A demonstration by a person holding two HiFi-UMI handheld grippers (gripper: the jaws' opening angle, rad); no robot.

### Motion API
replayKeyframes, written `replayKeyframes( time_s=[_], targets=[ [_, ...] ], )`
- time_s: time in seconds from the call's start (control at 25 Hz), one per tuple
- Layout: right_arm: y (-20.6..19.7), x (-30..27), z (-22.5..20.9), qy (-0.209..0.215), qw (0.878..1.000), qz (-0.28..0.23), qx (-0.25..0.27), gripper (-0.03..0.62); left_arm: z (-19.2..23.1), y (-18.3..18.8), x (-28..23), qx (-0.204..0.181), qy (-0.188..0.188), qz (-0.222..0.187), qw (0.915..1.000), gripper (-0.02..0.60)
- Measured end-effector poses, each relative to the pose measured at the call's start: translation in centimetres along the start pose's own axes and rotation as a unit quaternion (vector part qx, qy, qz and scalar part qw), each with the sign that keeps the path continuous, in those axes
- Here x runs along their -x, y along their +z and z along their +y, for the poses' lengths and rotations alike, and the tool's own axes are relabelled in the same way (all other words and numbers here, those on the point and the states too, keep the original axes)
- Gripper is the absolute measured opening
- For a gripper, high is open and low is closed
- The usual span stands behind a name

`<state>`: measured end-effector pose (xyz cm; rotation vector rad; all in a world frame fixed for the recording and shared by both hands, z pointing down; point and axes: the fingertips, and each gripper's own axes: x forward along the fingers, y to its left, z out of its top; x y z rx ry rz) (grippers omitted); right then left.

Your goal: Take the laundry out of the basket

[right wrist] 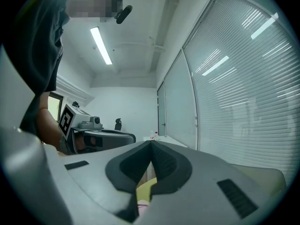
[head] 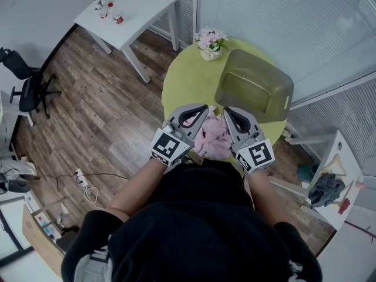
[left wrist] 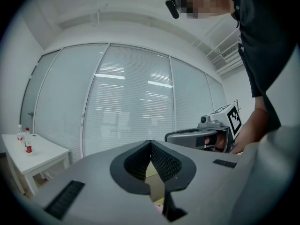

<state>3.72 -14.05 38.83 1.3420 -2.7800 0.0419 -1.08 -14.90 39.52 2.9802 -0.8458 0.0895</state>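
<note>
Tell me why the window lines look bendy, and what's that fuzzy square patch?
Left gripper view, right gripper view: wide-angle lenses bow the window blinds and darken the corners; the fuzzy patch was added afterwards to hide a face. Head view: edges curve too, no patch.

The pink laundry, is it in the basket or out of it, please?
Out: the pink laundry lies bunched on the yellow table, in front of the basket.

Laundry [head: 212, 137]: pink heap, its sides hidden behind my left gripper [head: 201, 107] and right gripper [head: 227, 110].
Table [head: 182, 84]: near edge lost under my body.
Basket [head: 254, 87]: contents unclear through the cloudy wall.
Bottles [head: 110, 10]: too small to tell more.
</note>
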Motion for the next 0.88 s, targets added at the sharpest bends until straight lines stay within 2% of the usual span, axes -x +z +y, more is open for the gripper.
replayKeyframes(
  time_s=[0.88],
  targets=[
    [-0.47,0.68,-0.39,0.003,1.0,-0.001,-0.009,0.023,-0.89,-0.35,-0.49,-0.004,0.0,0.003,1.0,0.008]
  ],
)
